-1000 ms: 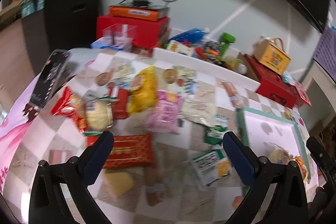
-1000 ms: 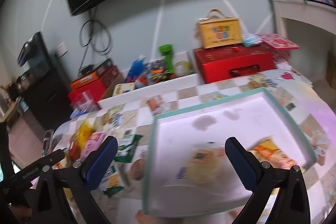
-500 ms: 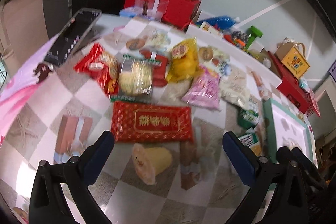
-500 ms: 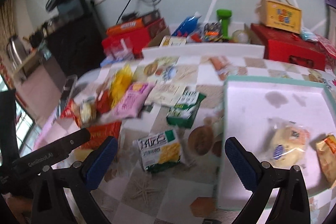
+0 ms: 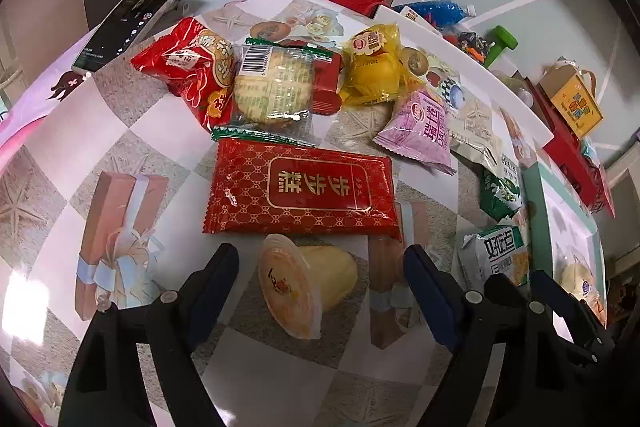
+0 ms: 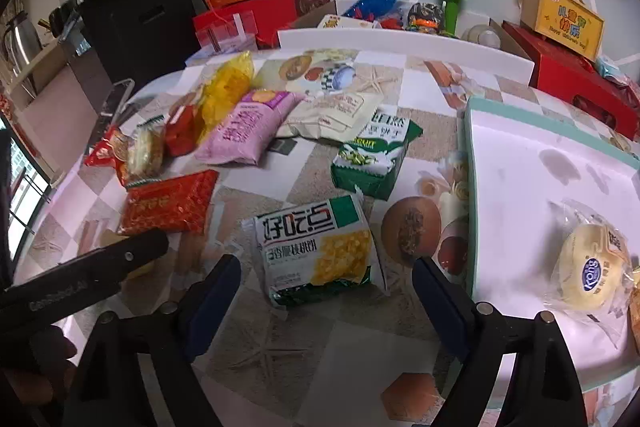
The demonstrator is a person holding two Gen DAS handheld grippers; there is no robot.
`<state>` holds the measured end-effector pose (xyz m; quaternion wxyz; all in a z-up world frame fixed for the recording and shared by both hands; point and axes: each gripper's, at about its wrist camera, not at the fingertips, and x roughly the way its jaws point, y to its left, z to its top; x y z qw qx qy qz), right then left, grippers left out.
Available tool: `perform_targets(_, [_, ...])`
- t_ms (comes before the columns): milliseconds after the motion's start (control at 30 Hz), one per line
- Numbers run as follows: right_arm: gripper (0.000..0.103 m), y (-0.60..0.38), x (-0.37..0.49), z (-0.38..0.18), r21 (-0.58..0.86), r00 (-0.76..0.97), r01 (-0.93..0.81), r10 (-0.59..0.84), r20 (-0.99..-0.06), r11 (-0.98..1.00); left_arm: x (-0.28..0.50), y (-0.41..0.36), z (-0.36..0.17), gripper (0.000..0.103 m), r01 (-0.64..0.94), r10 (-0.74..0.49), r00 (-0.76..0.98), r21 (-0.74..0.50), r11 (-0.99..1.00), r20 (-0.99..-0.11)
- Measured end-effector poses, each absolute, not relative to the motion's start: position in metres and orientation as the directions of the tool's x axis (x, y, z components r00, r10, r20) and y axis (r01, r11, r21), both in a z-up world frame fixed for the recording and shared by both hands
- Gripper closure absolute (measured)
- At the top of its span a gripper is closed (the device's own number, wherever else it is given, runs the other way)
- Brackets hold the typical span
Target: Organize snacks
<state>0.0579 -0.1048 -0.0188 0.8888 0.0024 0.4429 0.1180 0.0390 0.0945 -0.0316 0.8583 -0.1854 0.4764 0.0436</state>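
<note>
Evidently the left hand-held gripper point(image 5: 318, 281) is narrowed astride the tipped yellow jelly cup point(image 5: 306, 285), untouched; the right hand-held gripper point(image 6: 326, 287) likewise straddles the white-and-green snack packet point(image 6: 318, 251), for tray point(image 6: 470, 187) sorting.

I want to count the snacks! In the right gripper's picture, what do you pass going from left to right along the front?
Red patterned packet → white and green cracker packet → tray → round wrapped bun.
</note>
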Motion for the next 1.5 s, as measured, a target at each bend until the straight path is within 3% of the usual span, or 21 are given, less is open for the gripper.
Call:
perform_targets(200, [0.016, -0.101, 0.062, -0.029, 0.097, 0.560, -0.206, 0.198, -0.804, 0.974, 0.038, 0.092, -0.031, 0.033, -0.246, -0.062, 0.535, -0.226, 0.943, -0.842])
perform_targets(300, [0.017, -0.100, 0.063, -0.031, 0.085, 0.560, -0.207, 0.189, -0.806, 0.975, 0.038, 0.092, -0.031, 0.044, -0.243, -0.045, 0.533, -0.204, 0.948, -0.845])
perform_targets(333, [0.018, -0.099, 0.063, -0.031, 0.083, 0.561, -0.207, 0.188, -0.806, 0.975, 0.039, 0.091, -0.031, 0.052, -0.241, -0.042, 0.533, -0.199, 0.950, -0.845])
perform_targets(367, [0.019, -0.100, 0.063, -0.031, 0.085, 0.561, -0.209, 0.191, -0.806, 0.974, 0.038, 0.091, -0.031, 0.053, -0.239, -0.043, 0.534, -0.200, 0.950, -0.844])
perform_targets(433, [0.034, -0.099, 0.062, -0.029, 0.085, 0.565, -0.213, 0.194, -0.802, 0.973, 0.039, 0.091, -0.031, 0.053, -0.237, -0.044, 0.535, -0.200, 0.951, -0.844])
perform_targets(633, [0.044, -0.100, 0.061, -0.028, 0.081, 0.568, -0.209, 0.189, -0.801, 0.975, 0.039, 0.090, -0.030, 0.053, -0.222, -0.055, 0.536, -0.204, 0.953, -0.842])
perform_targets(1367, [0.047, -0.111, 0.049, 0.001, 0.119, 0.628, -0.210, 0.227, -0.744, 0.970, 0.036, 0.083, -0.010, 0.053, -0.168, -0.099, 0.582, -0.238, 0.957, -0.807])
perform_targets(1500, [0.047, -0.114, 0.048, 0.003, 0.124, 0.634, -0.204, 0.228, -0.739, 0.971, 0.035, 0.080, -0.006, 0.060, -0.155, -0.108, 0.592, -0.245, 0.957, -0.799])
